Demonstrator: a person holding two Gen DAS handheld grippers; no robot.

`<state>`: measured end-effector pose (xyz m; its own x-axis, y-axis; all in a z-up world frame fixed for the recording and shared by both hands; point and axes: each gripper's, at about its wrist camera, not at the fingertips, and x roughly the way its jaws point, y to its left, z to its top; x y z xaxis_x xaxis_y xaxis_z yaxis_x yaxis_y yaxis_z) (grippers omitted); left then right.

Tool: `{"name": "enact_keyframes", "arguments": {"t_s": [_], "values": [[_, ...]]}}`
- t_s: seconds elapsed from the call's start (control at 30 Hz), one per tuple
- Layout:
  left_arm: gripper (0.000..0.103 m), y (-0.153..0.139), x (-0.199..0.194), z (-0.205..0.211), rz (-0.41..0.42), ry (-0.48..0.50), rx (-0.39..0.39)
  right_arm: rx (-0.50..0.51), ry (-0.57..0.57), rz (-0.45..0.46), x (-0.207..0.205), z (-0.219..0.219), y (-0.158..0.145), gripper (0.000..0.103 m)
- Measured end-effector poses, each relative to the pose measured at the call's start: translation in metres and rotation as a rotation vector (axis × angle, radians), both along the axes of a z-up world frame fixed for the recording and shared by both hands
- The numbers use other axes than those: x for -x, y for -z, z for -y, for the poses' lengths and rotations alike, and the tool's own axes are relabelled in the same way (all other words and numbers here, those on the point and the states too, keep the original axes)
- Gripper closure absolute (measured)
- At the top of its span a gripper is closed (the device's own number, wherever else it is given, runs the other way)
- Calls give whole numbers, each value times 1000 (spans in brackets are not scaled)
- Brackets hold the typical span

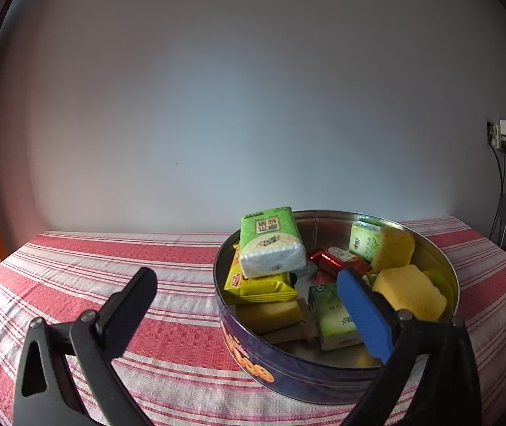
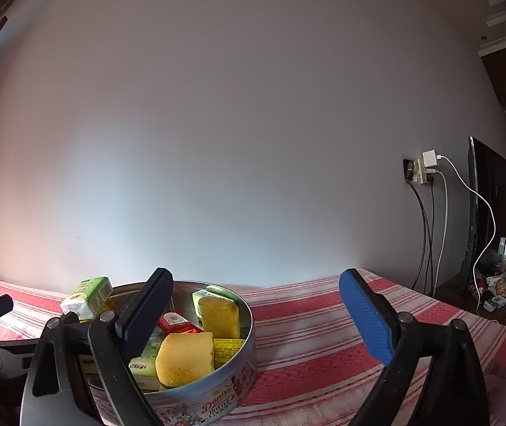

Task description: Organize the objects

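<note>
1. The left gripper [image 1: 245, 293] stands with its jaws spread wide, one black finger [image 1: 130, 310] over the cloth at left and one blue-padded finger [image 1: 363, 314] over the tin's inside at right; nothing is pinched between them.
2. One round metal cookie tin [image 1: 288, 372], dark blue outside with orange lettering and bare silver within, sits on the red-and-white striped tablecloth [image 1: 93, 259] toward the table's right side, lid off.
3. Counted in the tin, going left to right in the left wrist view: one yellow foil snack packet [image 1: 256, 284] with one green-and-white tissue pack [image 1: 270, 245] lying on top of it; one yellow sponge block [image 1: 270, 314] below them; one further green tissue pack [image 1: 334, 316] low in the middle; one red foil-wrapped sweet [image 1: 338, 259]; one more green pack [image 1: 364, 239] against the far wall; two more yellow sponge blocks, one upright [image 1: 395, 248], one flat [image 1: 412, 293]; so three tissue packs and three sponges in sight.
4. The right gripper [image 2: 254, 314] is also wide apart and empty; its black finger [image 2: 146, 314] hangs over the tin, its blue finger [image 2: 366, 317] over bare cloth to the right.
5. At far right one wall socket [image 2: 419, 172] carries white chargers and trailing cables.
</note>
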<state>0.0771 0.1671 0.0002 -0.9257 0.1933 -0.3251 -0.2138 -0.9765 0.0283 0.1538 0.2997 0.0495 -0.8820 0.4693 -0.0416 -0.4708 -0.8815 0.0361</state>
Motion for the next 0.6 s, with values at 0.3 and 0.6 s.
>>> {"name": "enact_keyframes", "arguments": {"t_s": [0.3, 0.6], "values": [[0, -1, 0, -1, -9, 8, -7, -10, 6, 2, -1, 6, -1, 7], [0, -1, -3, 1, -20, 10, -20, -32, 10, -16, -5, 11, -3, 6]]}}
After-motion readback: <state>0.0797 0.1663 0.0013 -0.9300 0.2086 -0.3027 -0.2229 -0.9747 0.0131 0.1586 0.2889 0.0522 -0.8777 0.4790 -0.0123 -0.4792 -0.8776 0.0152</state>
